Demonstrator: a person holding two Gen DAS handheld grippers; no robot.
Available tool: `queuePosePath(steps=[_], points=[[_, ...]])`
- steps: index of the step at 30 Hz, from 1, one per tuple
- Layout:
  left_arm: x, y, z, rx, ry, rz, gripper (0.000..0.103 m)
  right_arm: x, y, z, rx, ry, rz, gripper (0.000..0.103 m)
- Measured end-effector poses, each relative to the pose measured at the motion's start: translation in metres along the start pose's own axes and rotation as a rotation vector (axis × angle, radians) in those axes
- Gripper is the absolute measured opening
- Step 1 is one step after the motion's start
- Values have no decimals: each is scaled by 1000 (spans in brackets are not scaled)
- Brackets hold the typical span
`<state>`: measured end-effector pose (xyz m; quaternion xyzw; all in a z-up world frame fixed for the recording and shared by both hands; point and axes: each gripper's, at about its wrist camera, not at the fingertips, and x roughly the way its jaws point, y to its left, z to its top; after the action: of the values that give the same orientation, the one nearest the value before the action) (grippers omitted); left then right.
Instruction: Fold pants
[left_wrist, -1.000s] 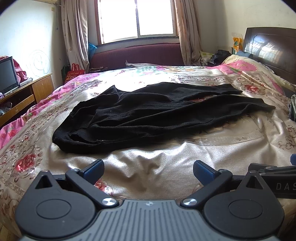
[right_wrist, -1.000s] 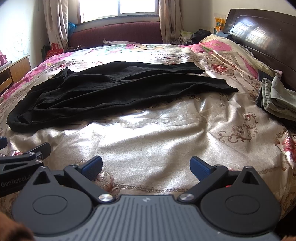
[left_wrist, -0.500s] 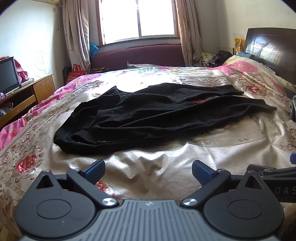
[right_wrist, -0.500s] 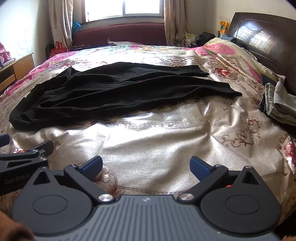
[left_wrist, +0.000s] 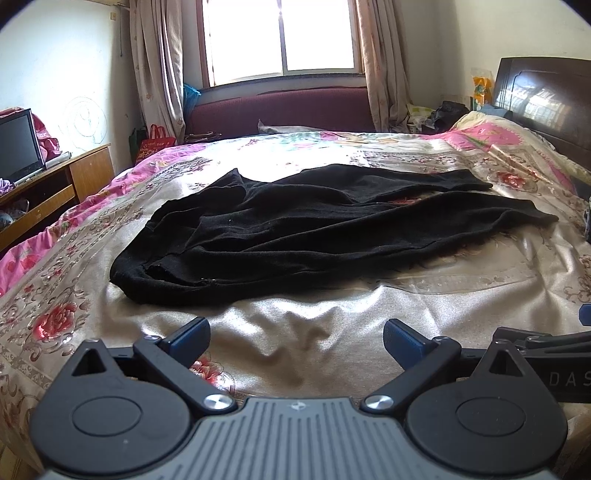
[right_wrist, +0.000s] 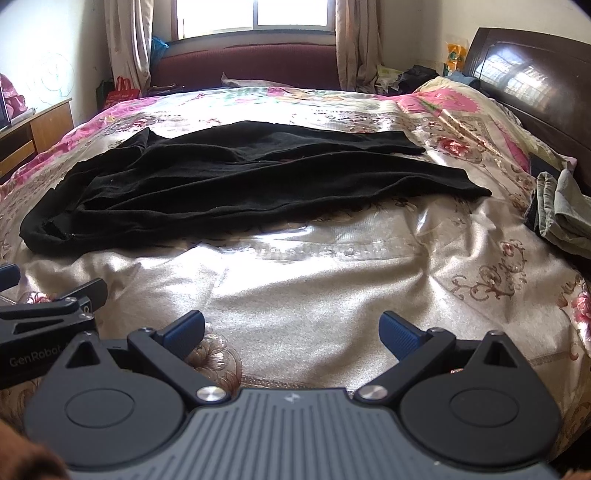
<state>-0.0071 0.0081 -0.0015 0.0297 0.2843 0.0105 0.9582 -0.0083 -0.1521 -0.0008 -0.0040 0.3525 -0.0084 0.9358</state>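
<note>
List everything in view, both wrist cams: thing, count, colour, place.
black pants: 1, black, spread across mid-bed, legs toward headboard
bedspread: 1, gold and pink floral, covers bed
folded clothes: 1 pile, grey-green, right bed edge
headboard: 1, dark wood, right
window: 1, bright, far wall, beige curtains
bench: 1, maroon, under window
TV: 1, black, on wooden cabinet, left
left gripper: open, over near bed edge
right gripper: open, beside it
</note>
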Motion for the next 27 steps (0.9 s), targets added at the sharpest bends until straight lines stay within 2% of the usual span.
queuePosePath(steps=[6, 11, 18, 23, 27], points=[[5, 7, 2, 9, -10, 13, 103, 8, 7, 8, -22, 9, 30, 100], [21, 33, 12, 29, -49, 90, 103, 23, 16, 34, -19, -21, 70, 100], [83, 99, 24, -67, 57, 189, 103, 90, 44, 76, -52, 28, 179, 100], [124, 138, 32, -148, 118, 223, 103, 145, 48, 93, 11, 112, 234, 100], [152, 158, 39, -200, 159, 231, 103, 167, 48, 92, 86, 187, 269, 101]])
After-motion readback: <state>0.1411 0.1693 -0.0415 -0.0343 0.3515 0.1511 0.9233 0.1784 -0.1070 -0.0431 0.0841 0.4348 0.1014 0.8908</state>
